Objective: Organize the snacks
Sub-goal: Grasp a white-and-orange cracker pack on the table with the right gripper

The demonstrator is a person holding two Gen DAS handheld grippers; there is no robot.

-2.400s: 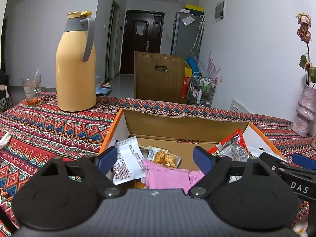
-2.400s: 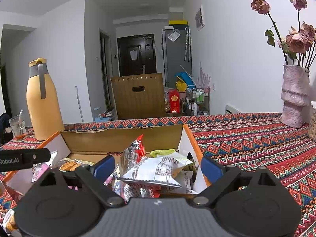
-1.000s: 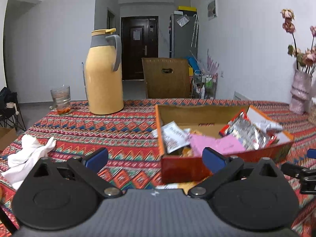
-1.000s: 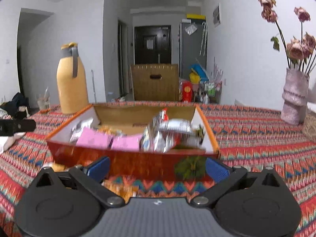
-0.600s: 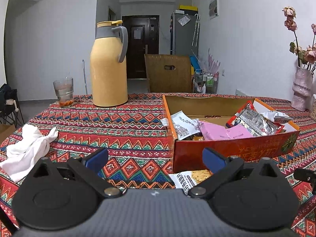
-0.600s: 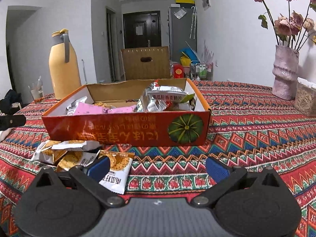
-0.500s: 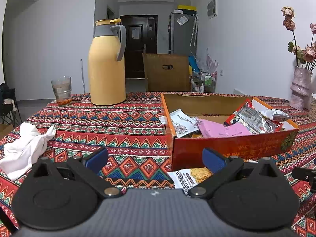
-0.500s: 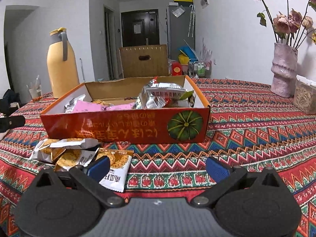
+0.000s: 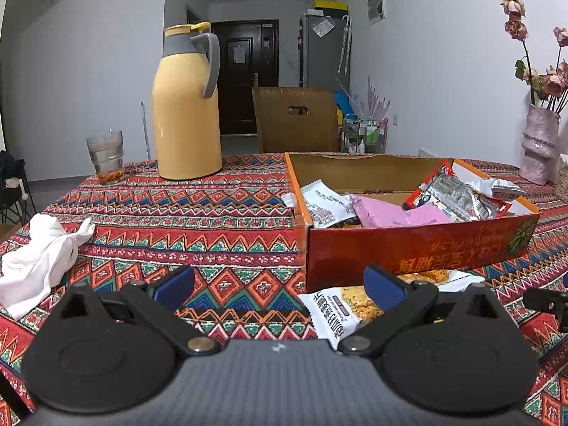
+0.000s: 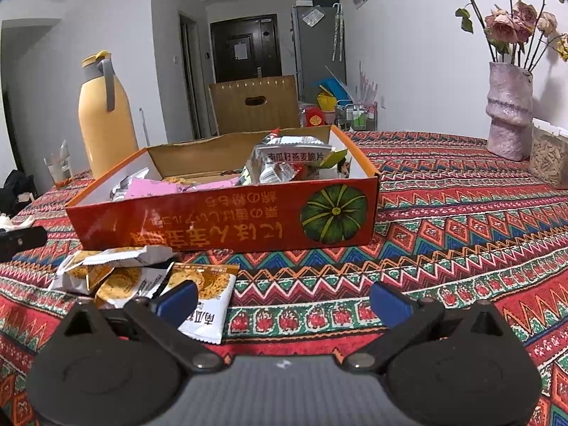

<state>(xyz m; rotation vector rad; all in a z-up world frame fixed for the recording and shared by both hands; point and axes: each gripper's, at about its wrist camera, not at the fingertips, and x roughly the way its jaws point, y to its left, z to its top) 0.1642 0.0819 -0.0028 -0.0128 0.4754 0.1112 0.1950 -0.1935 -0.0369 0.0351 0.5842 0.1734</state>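
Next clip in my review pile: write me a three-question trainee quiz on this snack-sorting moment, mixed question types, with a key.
1. True or false: the left gripper and right gripper are both open and hold nothing.
2. Multiple choice: the loose biscuit packets on the tablecloth lie (A) inside the orange box, (B) in front of the box's near wall, (C) beside the yellow thermos.
3. Fill in: the flat pink packets lie inside the ____.

Key: 1 true; 2 B; 3 box.
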